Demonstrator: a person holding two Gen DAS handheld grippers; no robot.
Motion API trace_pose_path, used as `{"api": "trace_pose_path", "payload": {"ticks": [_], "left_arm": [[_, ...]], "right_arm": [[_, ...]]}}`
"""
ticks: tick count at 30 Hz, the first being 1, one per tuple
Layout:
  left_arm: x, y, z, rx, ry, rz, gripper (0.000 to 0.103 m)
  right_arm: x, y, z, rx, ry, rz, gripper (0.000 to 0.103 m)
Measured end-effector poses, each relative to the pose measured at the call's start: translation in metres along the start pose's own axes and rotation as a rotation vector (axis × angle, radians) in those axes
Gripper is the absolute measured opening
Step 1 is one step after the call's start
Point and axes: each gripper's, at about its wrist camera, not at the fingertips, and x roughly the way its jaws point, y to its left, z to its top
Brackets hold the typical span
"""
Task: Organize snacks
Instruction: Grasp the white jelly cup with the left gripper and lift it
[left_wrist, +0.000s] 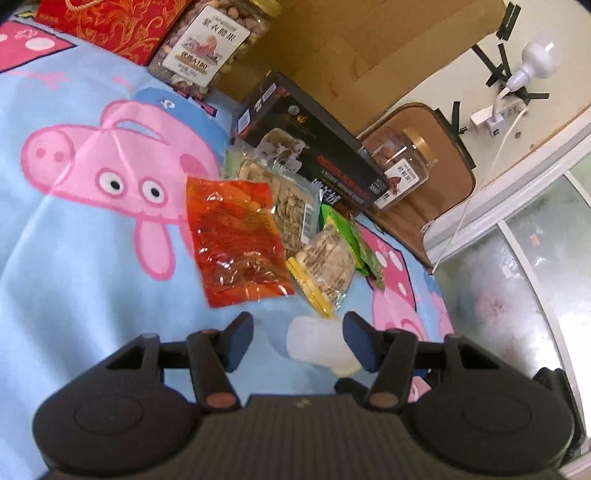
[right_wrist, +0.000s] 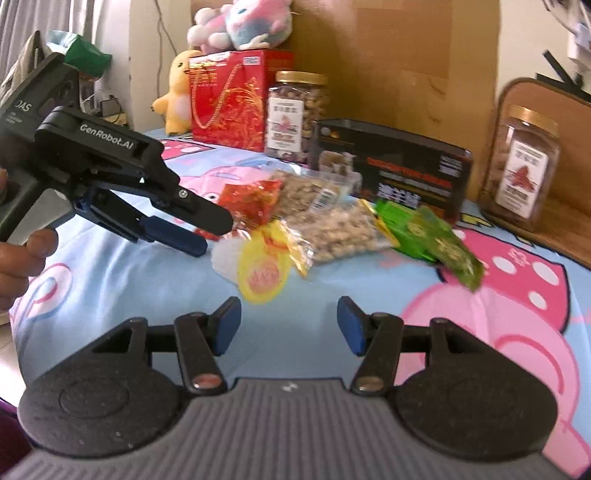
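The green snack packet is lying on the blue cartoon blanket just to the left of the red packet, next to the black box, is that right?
Not quite. The green snack packet lies to the right of the red packet, at the far end of the row of bags. It is on the blue cartoon blanket, in front of the black box. The right wrist view shows this.

Both wrist cameras tilt down over the blue cartoon cloth (left_wrist: 92, 258), close in; right view sits right, facing left gripper (right_wrist: 207, 230); both share the snack pile (right_wrist: 340, 229)
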Motion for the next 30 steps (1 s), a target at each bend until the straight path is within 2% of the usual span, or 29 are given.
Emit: {"api": "trace_pose_path", "payload": {"ticks": [1,3,9,11,12,13,14,17,21,25,30], "left_arm": [[-0.001,-0.002,0.001,0.013,-0.008,0.002,0.068],[-0.001,-0.009,0.002,0.046,-0.015,0.011,0.073],[0.011,-0.019,-0.004,0.079,0.01,0.004,0.074],[0.015,-0.015,-0.006,0.066,0.028,-0.01,0.07],[0.019,-0.014,-0.007,0.061,0.036,-0.025,0.067],[0.02,-0.014,-0.008,0.064,0.035,-0.031,0.061],[0.023,-0.016,-0.009,0.072,0.047,-0.033,0.059],[0.022,-0.021,-0.011,0.094,0.047,-0.017,0.059],[0.015,-0.031,-0.008,0.125,0.045,-0.046,0.059],[0.008,-0.051,0.011,0.183,0.003,-0.061,0.059],[0.016,-0.078,0.056,0.271,-0.046,-0.042,0.059]], "right_arm": [[0.0,0.003,0.002,-0.009,-0.006,0.004,0.06],[0.001,0.007,0.005,-0.025,-0.018,0.013,0.06],[0.014,0.008,0.01,-0.029,-0.005,0.039,0.06],[0.023,0.007,0.01,-0.015,0.024,0.056,0.059],[0.027,0.006,0.009,-0.008,0.035,0.066,0.057],[0.027,0.008,0.009,-0.007,0.025,0.07,0.049],[0.027,0.009,0.009,-0.006,0.024,0.076,0.049],[0.026,0.012,0.009,0.008,0.013,0.071,0.048],[0.016,0.012,0.01,-0.001,-0.028,0.061,0.048],[0.002,0.009,0.025,-0.013,-0.113,0.039,0.048],[0.008,-0.012,0.056,0.002,-0.186,0.011,0.048]]}}
